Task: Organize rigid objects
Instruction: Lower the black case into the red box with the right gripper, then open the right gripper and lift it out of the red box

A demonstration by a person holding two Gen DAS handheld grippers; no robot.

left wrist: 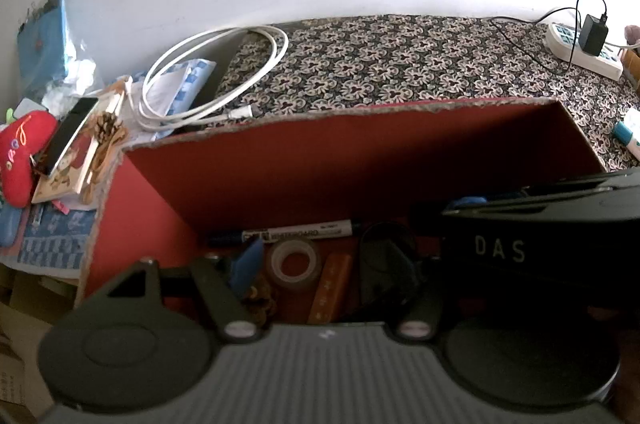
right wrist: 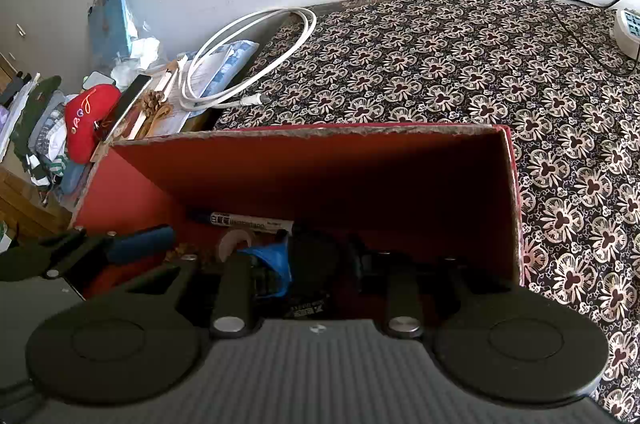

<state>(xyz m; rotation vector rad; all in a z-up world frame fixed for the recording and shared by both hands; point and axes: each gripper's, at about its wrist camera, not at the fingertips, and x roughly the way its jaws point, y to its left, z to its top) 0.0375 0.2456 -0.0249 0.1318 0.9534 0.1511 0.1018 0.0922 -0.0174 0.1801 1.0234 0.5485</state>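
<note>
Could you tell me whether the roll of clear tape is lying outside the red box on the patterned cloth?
No, the roll of clear tape lies inside the red box, just below the whiteboard marker.

A red cardboard box (left wrist: 256, 175) stands open on the patterned cloth, its cut rim rough and grey. On its floor a whiteboard marker (left wrist: 296, 232) lies flat along the back wall. In front of it lie a roll of clear tape (left wrist: 294, 264), flat, and an orange bar (left wrist: 332, 288) just beside it.
</note>
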